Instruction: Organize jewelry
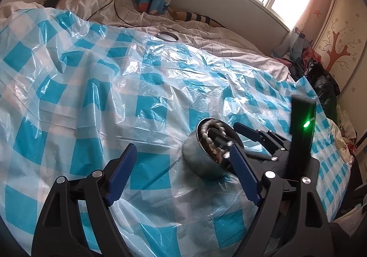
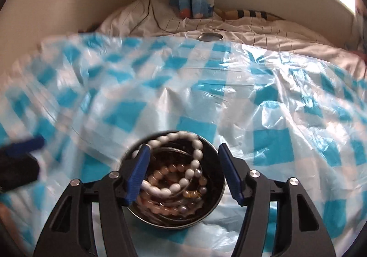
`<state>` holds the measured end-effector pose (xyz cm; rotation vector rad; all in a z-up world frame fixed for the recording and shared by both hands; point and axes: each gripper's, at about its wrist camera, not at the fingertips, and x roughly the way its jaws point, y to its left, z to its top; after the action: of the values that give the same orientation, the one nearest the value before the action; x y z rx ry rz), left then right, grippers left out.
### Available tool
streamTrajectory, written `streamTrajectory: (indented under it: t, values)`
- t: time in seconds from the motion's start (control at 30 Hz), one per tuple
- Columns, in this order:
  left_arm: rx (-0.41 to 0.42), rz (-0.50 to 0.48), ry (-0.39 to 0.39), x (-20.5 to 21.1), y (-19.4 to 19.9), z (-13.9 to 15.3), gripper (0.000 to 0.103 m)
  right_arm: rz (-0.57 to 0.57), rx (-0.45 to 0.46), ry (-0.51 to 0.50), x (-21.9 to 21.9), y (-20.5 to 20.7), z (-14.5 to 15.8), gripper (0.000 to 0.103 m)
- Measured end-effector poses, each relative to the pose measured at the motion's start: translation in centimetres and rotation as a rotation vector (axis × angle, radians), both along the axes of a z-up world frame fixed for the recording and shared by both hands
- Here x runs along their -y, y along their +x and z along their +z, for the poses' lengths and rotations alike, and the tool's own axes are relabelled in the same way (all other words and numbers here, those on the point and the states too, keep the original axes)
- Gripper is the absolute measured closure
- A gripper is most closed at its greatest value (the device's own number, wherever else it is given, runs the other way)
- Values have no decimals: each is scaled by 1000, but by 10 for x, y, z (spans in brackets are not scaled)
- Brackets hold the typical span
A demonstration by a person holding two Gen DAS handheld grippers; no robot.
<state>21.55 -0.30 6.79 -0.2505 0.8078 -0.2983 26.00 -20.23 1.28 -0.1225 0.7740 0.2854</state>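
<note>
A round metal tin (image 2: 174, 225) sits on the blue-and-white checked plastic sheet (image 2: 275, 119), filled with bead bracelets. A white bead strand (image 2: 183, 135) lies on top of pink beads (image 2: 160, 174). My right gripper (image 2: 183, 146) hangs open just over the tin, its fingers straddling it, with no bead pinched. In the left wrist view the tin (image 1: 199, 160) leans toward the camera, just ahead of my left gripper's right finger. My left gripper (image 1: 182, 148) is open and holds nothing. The right gripper (image 1: 245, 131) comes in from the right.
The tin's lid (image 1: 168, 35) lies far back on the white bedding, also seen as the lid (image 2: 210, 36). A black cable (image 1: 114, 4) runs over the pillow. Clothes and bags (image 1: 321, 78) pile up beside the bed at right.
</note>
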Motion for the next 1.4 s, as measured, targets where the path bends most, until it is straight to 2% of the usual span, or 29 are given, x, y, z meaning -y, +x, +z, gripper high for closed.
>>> streamTrajectory:
  t: [0.07, 0.13, 0.2, 0.23, 0.33, 0.43, 0.5, 0.6, 0.73, 0.87, 0.93, 1.17, 1.4]
  values:
    - [2, -10, 4, 2, -1, 1, 24, 6, -6, -55, -3, -3, 1, 41]
    - [4, -14, 6, 3, -2, 1, 23, 2, -14, -37, 2, -7, 4, 41]
    - [5, -13, 2, 3, -2, 2, 23, -8, -8, 16, 13, -15, 10, 40]
    - [6, -13, -2, 3, -2, 2, 23, -29, -2, 48, 21, -22, 16, 35]
    - [17, -10, 4, 4, -4, 4, 23, -68, 17, 150, 39, -37, 31, 30]
    - [49, -11, 59, 11, -11, 9, 23, -117, 8, 309, 71, -67, 41, 22]
    - [79, -16, 111, 19, -19, 14, 22, -154, -13, 384, 87, -86, 41, 21]
    - [125, -11, 202, 29, -35, 17, 16, -231, -36, 419, 101, -114, 34, 18]
    - [137, -11, 293, 38, -56, 10, 13, -259, -35, 409, 96, -131, 32, 15]
    - [155, -17, 331, 45, -66, 8, 11, -230, 7, 298, 76, -132, 35, 11]
    - [169, -11, 348, 47, -67, 9, 9, -220, 22, 277, 72, -133, 35, 11]
    - [155, 16, 311, 41, -62, 8, 8, -223, 34, 264, 72, -134, 36, 9]
    - [153, 2, 327, 48, -63, 5, 8, -216, 52, 256, 69, -136, 40, 8]
